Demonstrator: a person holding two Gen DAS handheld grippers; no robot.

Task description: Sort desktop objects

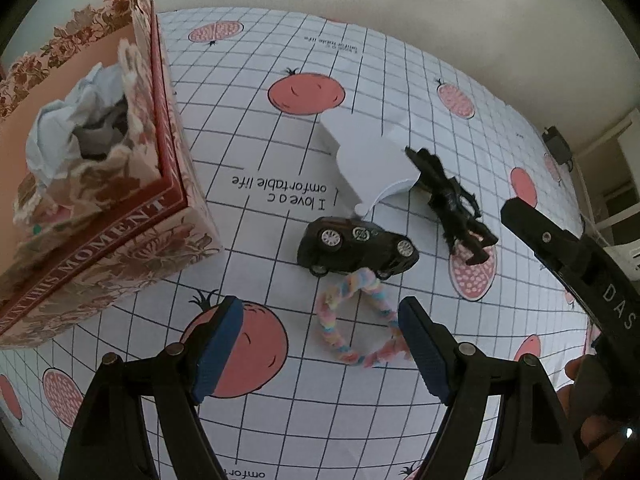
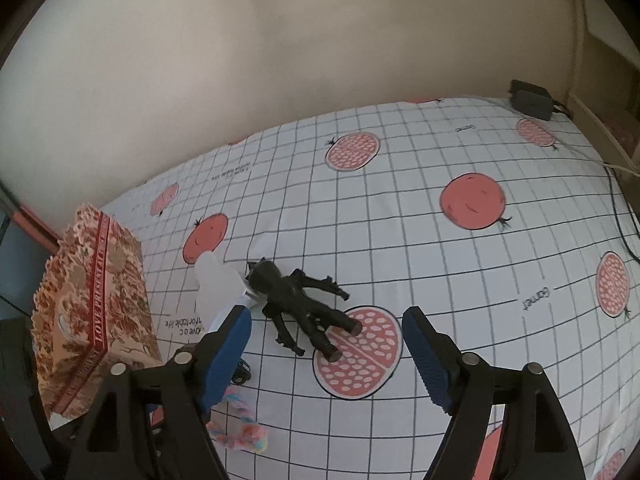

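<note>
Left-wrist view, L to R: floral box (image 1: 100,216) fills the left of frame, top open, crumpled paper inside. Centre: white card (image 1: 368,160), below it black toy car (image 1: 356,246) on its side, below that the pastel braided loop (image 1: 360,324), touching the car's lower edge. Left gripper (image 1: 320,348) has jaws spread wide, nothing between the pads; the loop sits right in the gap, just fwd of the tips, slightly toward the right pad. Loop's long axis runs roughly up-down in frame, i.e. along the pointing line, so jaws would close across its narrow width. Judgement: left hand is nearer the loop and car.

Black figure (image 1: 452,204) lies right of centre, head under the card edge.

Right-wrist view: box at left, figure (image 2: 304,308) centre, legs on a pomegranate print of the desk cloth (image 2: 460,280). Right gripper (image 2: 326,356) jaws also wide apart, empty. Figure lies just ahead of the gap, long axis diagonal upper-left to lower-right, so skewed to the jaw line; prob needs a wrist roll before closing. Right hand nearer the figure.
</note>
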